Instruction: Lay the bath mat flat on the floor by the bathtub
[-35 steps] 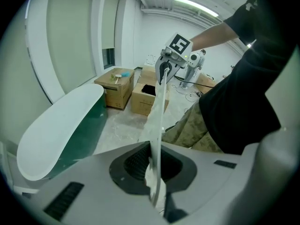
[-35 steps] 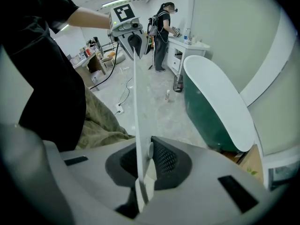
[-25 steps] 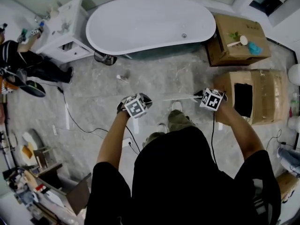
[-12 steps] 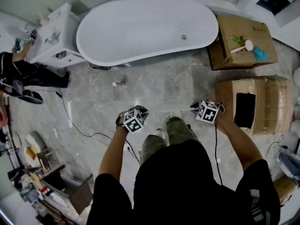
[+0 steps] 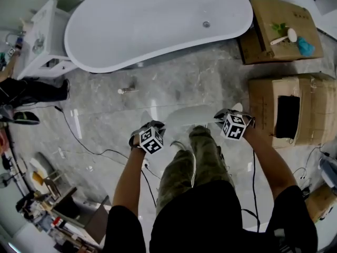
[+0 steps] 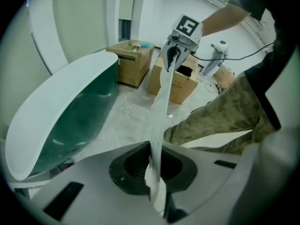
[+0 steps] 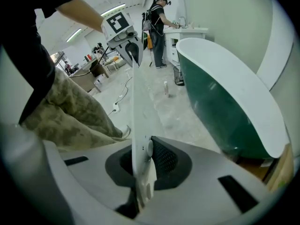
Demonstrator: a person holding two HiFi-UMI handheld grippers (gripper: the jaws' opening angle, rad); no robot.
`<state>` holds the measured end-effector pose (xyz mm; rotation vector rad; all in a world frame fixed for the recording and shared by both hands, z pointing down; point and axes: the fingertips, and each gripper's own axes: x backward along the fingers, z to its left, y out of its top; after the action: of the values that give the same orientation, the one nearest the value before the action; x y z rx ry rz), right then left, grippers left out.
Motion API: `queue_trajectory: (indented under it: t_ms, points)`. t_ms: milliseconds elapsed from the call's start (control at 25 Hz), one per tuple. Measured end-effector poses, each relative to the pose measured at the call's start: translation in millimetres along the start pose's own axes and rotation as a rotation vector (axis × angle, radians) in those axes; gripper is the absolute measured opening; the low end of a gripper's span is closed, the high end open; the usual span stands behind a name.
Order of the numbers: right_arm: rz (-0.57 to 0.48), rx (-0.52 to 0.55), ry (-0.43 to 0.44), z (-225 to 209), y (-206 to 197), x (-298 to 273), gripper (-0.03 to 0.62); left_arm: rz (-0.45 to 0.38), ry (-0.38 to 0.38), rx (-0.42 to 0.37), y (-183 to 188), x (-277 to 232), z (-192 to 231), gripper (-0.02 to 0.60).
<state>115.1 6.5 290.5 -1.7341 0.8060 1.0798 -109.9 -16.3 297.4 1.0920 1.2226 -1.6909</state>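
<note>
Translucent plastic bath mat [image 5: 179, 112] is stretching thin and floppy between left tongs [image 6: 156, 172] and right tongs [image 7: 140, 165], each clamping an opposite edge; likely light, slippery.

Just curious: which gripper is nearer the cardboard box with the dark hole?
Right: the right gripper is beside the box; the left gripper is across the person's legs.

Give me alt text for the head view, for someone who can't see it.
Seen from above, a person holds a translucent white bath mat stretched between the left tongs and right tongs, both shut on it, over the grey marble floor beside a white oval bathtub.
</note>
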Motion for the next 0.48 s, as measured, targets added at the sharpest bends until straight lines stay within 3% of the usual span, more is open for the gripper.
queue_trajectory:
  t_ms: [120, 200, 480]
  points:
    - [-0.008, -0.014, -0.015, -10, -15, -51, 0.028, 0.059, 0.013, -0.086, -18, -44, 14, 0.026]
    - [-0.008, -0.032, -0.013, -8, -24, -81, 0.028, 0.068, 0.023, -0.1, -32, -70, 18, 0.026]
    - [0.011, -0.063, 0.003, -18, -55, -174, 0.028, 0.023, -0.001, -0.005, -70, -163, 33, 0.026]
